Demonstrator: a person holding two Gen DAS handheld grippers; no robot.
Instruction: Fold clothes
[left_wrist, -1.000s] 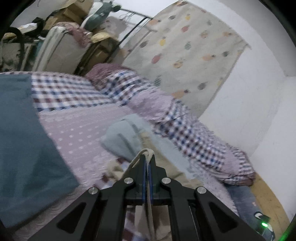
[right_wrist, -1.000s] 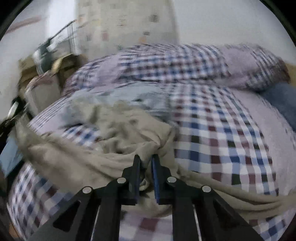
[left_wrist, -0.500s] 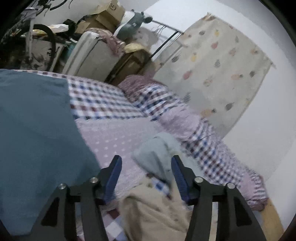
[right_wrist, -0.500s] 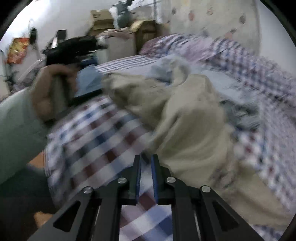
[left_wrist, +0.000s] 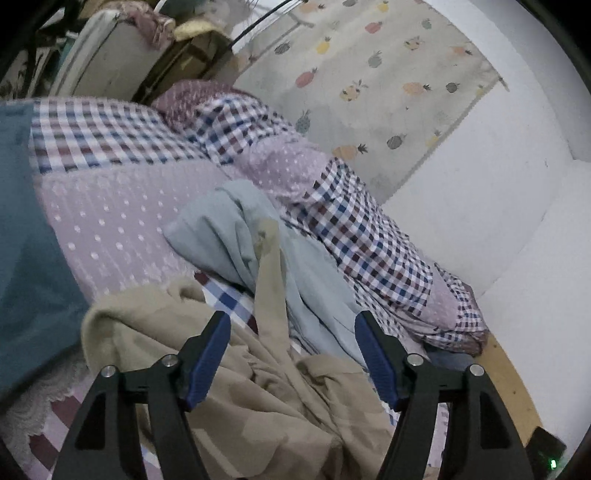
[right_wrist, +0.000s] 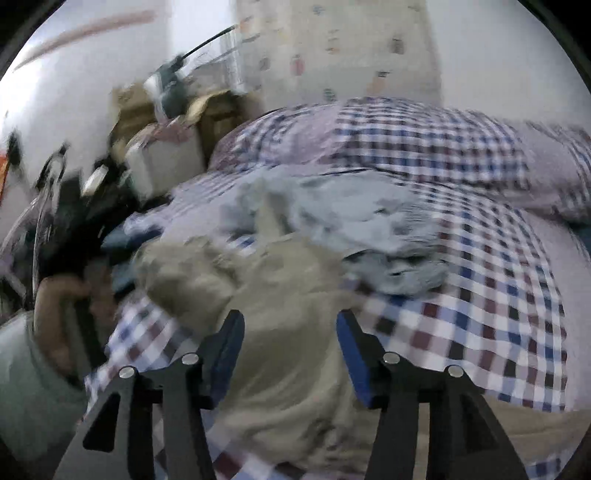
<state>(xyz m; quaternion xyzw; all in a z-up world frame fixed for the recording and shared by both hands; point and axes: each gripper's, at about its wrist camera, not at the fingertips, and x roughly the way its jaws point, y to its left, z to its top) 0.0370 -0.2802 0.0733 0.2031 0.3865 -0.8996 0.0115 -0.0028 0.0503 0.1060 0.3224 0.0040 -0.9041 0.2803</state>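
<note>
Lying crumpled at lower centre of the bed is the beige garment, a pale blue garment bunching behind it. The left hand-held gripper and right hand-held gripper are hovering wide apart, holding nothing; a teal cloth is sitting at left.

The bed, in checked and dotted bedding, bears crumpled beige trousers, a pale-blue garment and seemingly a teal cloth.

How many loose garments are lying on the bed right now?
3: a beige garment crumpled nearest the grippers, a light blue garment bunched just beyond it, and a teal garment spread flat at the left. More may lie hidden underneath.
</note>
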